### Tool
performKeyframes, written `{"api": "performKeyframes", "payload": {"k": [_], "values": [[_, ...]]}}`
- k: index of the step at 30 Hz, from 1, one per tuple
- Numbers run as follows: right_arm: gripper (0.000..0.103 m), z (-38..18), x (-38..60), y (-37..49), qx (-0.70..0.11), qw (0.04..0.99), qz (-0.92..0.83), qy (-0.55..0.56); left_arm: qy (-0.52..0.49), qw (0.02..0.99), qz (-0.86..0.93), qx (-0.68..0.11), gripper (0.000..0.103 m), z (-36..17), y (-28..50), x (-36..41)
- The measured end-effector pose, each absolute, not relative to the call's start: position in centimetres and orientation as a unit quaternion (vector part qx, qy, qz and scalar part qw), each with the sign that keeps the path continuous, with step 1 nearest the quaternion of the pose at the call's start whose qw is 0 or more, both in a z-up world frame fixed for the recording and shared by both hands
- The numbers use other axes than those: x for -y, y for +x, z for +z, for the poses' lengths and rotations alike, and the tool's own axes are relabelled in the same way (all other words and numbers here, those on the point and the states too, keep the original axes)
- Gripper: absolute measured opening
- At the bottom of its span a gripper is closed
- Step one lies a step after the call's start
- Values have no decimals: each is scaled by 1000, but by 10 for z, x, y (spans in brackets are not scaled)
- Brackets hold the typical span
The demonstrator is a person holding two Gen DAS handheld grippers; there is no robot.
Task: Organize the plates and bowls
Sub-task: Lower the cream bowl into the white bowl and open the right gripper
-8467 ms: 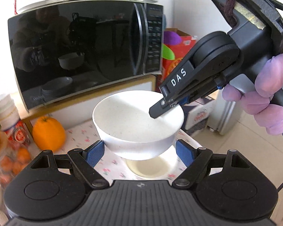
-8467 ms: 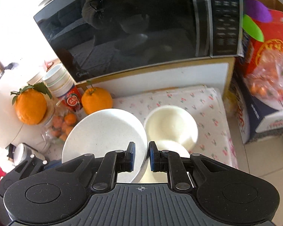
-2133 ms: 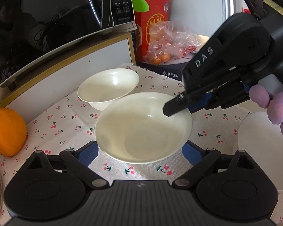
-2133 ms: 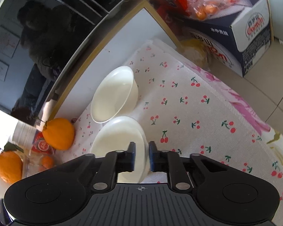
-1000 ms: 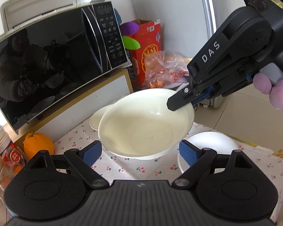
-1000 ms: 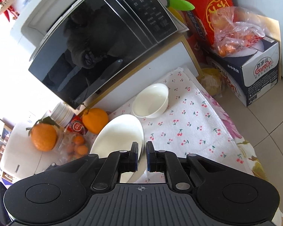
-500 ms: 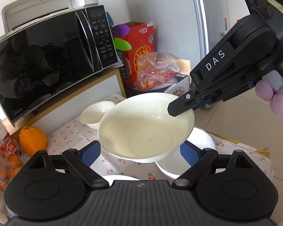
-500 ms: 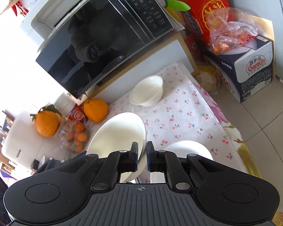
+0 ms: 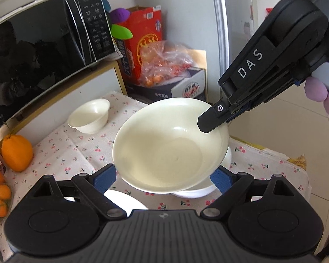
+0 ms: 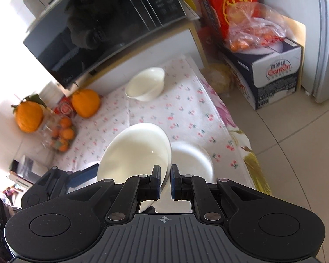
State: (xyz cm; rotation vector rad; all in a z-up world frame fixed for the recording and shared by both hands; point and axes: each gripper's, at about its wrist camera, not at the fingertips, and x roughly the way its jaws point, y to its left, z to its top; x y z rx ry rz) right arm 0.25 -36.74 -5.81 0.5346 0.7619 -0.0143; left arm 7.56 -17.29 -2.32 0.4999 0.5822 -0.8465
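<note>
While the right gripper (image 10: 165, 183) pinches the rim of the large cream bowl (image 9: 164, 146) between its pressed-together pads, that bowl hangs tilted above the cherry-print tablecloth (image 9: 81, 144), partly over a white plate (image 10: 190, 160) lying on the cloth beneath its right edge. Seen from the left wrist, the left gripper (image 9: 163, 176) stands spread wide, its blue pads (image 9: 105, 176) flanking the bowl's underside on either side; whether they touch the bowl cannot be told. Beyond the held bowl, toward the microwave (image 9: 41, 50), a small cream bowl (image 9: 90, 116) sits upright on the cloth, well apart. Left of the held bowl, an orange (image 9: 16, 151) rests near the cloth's edge. Another white plate (image 9: 125, 199) shows just below the held bowl, by the left gripper's body.
</note>
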Motion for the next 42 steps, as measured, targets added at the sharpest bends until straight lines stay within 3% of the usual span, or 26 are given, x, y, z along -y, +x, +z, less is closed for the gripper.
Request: {"api": "performKeyframes", "payload": {"k": [24,42], "values": [[11,-75,366,14,-420,883,-59,203,257,823,-410,-296,93,-36,73,186],[13,-78,363,17,-431,881,-71,181,289,816,-410,-288,101,-40,66,192]]}}
